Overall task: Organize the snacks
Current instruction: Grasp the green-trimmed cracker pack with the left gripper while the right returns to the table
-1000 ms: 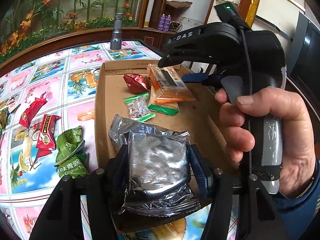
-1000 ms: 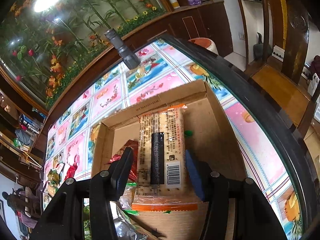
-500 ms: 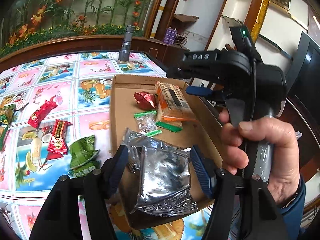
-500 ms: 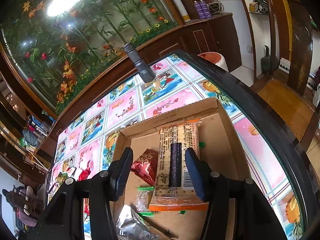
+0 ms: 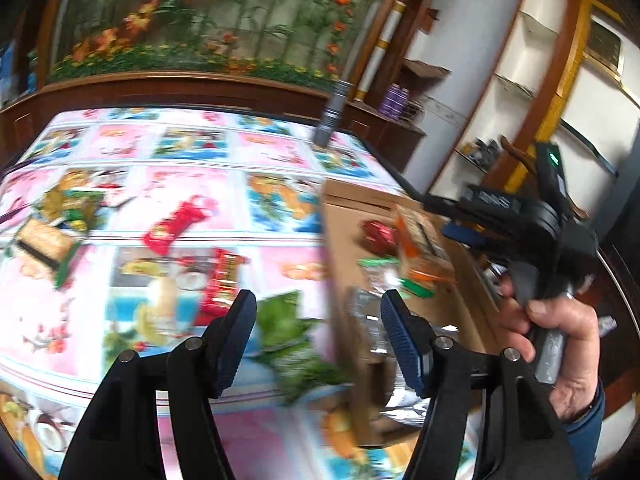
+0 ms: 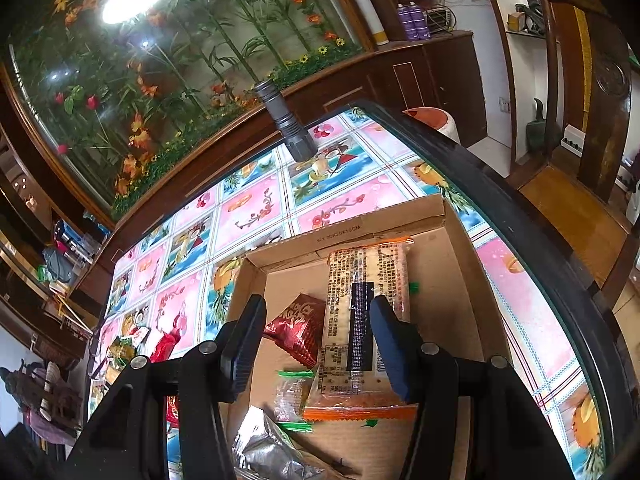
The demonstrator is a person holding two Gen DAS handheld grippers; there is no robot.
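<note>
1. The cardboard box is the landmark: stiff, shallow, open-topped, lying on the patterned table.
2. Inside the box lies the long cracker pack — light but brittle, so hold it across its width.
3. The silver foil pouch lies at the box's near end, crinkly and slippery.
4. The green snack packet lies just outside the box — soft; pinch its middle.
5. The left gripper hangs over that packet, jaws just widened, nothing between them; the right gripper hovers spread above the box, empty.
</note>
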